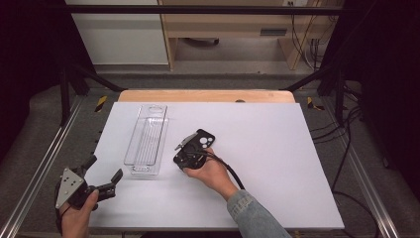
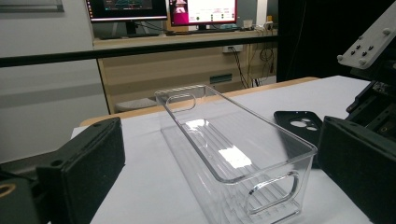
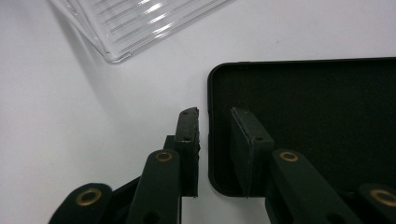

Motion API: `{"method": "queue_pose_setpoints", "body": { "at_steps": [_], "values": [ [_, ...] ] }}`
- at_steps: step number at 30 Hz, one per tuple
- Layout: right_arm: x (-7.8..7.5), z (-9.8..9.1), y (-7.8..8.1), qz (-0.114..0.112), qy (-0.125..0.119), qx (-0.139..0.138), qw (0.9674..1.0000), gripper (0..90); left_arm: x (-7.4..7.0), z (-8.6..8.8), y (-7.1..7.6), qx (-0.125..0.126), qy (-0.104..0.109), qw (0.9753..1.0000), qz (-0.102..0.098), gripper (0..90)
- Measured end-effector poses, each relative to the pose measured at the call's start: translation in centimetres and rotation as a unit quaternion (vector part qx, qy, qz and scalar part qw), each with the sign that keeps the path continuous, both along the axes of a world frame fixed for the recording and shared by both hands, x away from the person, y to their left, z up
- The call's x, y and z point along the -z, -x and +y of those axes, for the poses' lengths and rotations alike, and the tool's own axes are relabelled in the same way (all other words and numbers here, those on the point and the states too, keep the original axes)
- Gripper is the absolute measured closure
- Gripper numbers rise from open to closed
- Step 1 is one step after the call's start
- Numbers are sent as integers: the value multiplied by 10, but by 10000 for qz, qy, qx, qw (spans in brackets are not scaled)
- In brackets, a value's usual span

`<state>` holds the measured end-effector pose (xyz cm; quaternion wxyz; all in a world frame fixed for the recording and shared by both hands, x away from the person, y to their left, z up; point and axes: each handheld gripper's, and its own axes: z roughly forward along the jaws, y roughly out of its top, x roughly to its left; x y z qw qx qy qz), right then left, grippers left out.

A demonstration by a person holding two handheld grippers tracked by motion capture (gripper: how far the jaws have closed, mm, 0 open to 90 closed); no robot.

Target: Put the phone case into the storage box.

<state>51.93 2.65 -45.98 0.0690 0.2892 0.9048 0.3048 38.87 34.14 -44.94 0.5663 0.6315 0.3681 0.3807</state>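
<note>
Right gripper view: the right tongs (image 3: 215, 154) straddle the black phone case's (image 3: 317, 121) rim, not quite pinching it. The left tongs (image 1: 104, 174) gape wide beside the clear tray (image 1: 146, 141).

Two lit monitors (image 2: 161, 10) on a wooden desk (image 2: 187, 60) beyond the white table (image 1: 277, 163).

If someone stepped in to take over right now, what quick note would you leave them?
Right hand-held gripper: jaws astride the side wall of the black phone case, one pad outside, one inside; a slight gap shows, so no firm grip yet.
Left hand-held gripper: open, holding nothing, near the clear tray's near end.
Clear tray: empty, left of the case, on the white table.
Done: case straddled.
Left: probably finish closing, then lift the case, likely into the tray.
</note>
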Motion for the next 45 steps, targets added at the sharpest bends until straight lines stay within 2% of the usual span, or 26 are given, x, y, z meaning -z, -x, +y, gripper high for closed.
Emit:
{"method": "queue_pose_setpoints", "body": {
  "at_steps": [26, 45],
  "values": [
    [5, -2, -3, 162, 36, 32, 9999, 807, 1, -1, -1, 28, -7, 10000, 29, 8],
    [5, 0, -1, 64, 113, 38, 9999, 809, 0, -1, -1, 45, -28, 10000, 29, 9]
  ]
}}
